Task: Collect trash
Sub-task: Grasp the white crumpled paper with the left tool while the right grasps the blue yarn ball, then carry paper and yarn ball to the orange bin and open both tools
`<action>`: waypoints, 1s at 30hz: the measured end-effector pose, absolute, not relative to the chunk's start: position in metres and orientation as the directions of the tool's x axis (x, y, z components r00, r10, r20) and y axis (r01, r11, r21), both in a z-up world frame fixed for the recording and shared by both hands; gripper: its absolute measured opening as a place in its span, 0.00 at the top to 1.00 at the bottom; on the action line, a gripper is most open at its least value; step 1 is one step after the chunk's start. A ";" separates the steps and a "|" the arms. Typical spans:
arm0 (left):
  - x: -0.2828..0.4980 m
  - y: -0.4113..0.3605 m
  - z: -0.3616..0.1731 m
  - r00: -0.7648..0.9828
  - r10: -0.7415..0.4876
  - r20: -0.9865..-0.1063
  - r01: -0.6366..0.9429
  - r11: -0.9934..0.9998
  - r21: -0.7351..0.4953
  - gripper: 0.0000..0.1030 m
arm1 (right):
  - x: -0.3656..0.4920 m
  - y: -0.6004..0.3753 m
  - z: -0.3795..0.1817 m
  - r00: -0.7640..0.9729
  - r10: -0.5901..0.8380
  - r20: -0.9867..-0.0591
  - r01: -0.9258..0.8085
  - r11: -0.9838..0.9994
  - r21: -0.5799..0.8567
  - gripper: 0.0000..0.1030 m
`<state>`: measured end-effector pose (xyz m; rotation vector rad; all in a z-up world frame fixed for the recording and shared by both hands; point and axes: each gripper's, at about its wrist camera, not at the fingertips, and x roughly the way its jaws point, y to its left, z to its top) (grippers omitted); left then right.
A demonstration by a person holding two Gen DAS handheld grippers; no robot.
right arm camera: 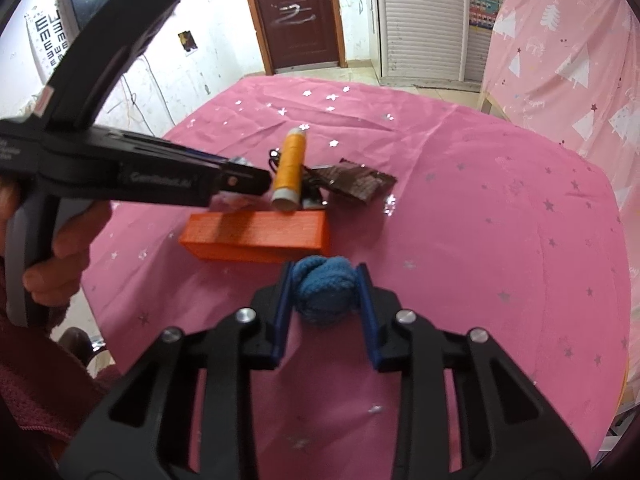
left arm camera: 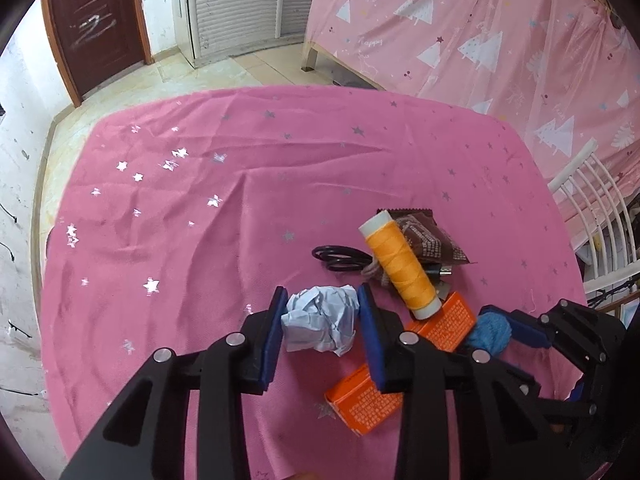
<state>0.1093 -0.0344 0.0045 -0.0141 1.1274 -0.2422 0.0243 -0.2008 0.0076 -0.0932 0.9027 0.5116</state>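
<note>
My left gripper (left arm camera: 322,300) is shut on a crumpled white paper ball (left arm camera: 320,322), held between its blue pads over the pink starred tablecloth (left arm camera: 200,200). My right gripper (right arm camera: 325,276) is shut on a blue knitted ball (right arm camera: 326,294), which also shows in the left wrist view (left arm camera: 490,330). An orange box (right arm camera: 256,234) lies between the grippers. An orange thread spool (left arm camera: 402,264) leans on the box. A brown snack wrapper (right arm camera: 356,184) lies behind it. The left gripper's body (right arm camera: 160,176) crosses the right wrist view and hides most of the paper ball there.
Black scissors (left arm camera: 340,258) lie under the spool. A white chair (left arm camera: 592,216) stands at the table's right edge. A pink tree-print curtain (left arm camera: 480,32) hangs behind. A brown door (right arm camera: 296,12) and tiled floor lie beyond the table's far edge.
</note>
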 end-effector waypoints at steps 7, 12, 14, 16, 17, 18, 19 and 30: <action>0.101 -0.034 0.033 0.459 -0.194 -0.867 0.187 0.975 -0.120 0.71 | 0.031 -0.222 0.016 0.544 0.378 -0.749 -0.426 0.894 0.142 0.72; 0.095 -0.046 0.048 0.481 -0.192 -0.855 0.211 0.972 -0.100 0.71 | 0.029 -0.235 0.021 0.568 0.365 -0.738 -0.404 0.905 0.137 0.72; 0.092 -0.053 0.050 0.484 -0.193 -0.854 0.221 0.971 -0.094 0.71 | 0.028 -0.244 0.023 0.577 0.361 -0.732 -0.394 0.909 0.137 0.72; 0.089 -0.062 0.054 0.487 -0.196 -0.851 0.235 0.968 -0.089 0.71 | 0.027 -0.253 0.024 0.586 0.354 -0.729 -0.377 0.915 0.141 0.72; 0.088 -0.068 0.055 0.488 -0.198 -0.850 0.242 0.966 -0.086 0.71 | 0.027 -0.257 0.025 0.592 0.348 -0.727 -0.367 0.919 0.141 0.72; 0.087 -0.072 0.056 0.488 -0.200 -0.850 0.248 0.965 -0.084 0.71 | 0.027 -0.263 0.026 0.598 0.342 -0.725 -0.354 0.924 0.144 0.72; 0.086 -0.076 0.057 0.490 -0.201 -0.848 0.254 0.964 -0.081 0.71 | 0.027 -0.268 0.026 0.603 0.337 -0.723 -0.346 0.927 0.145 0.72; 0.074 -0.147 0.068 0.487 -0.250 -0.837 0.355 0.932 -0.072 0.71 | 0.024 -0.333 0.031 0.670 0.257 -0.696 -0.215 0.965 0.149 0.72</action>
